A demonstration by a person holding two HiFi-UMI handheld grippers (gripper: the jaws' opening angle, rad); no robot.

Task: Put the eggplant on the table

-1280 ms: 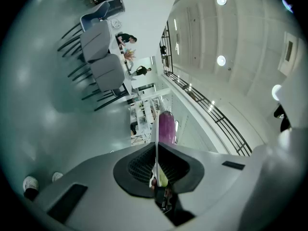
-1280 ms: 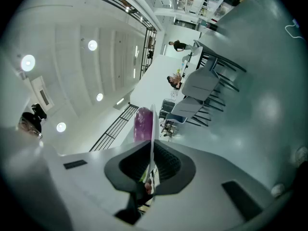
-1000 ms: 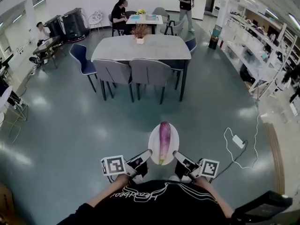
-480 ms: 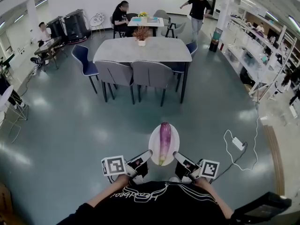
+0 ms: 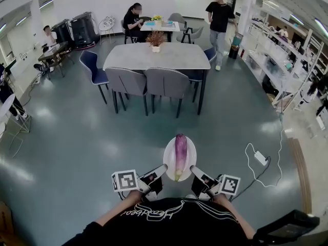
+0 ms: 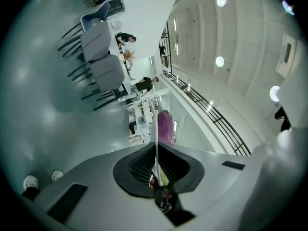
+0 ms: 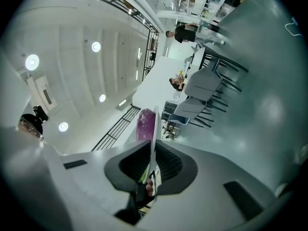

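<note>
Glossy-skinned eggplant [image 5: 180, 155], smooth white plate [image 5: 191, 158], perhaps ceramic, above a shiny floor [image 5: 77, 147].

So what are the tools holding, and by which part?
A plate carrying the eggplant: left tool grips its left rim, right tool its right rim.

A glossy grey-green floor [image 5: 72, 137] spreads out below me. Ahead stands a long grey counter [image 5: 164, 58] bearing a potted plant [image 5: 155, 37]. Grey chairs [image 5: 125, 81] are tucked along its near side, and a blue chair [image 5: 91, 65] stands at its left end. White shelving [image 5: 287, 55] lines the right wall. Round ceiling lights [image 6: 221, 2] glow above me.
</note>
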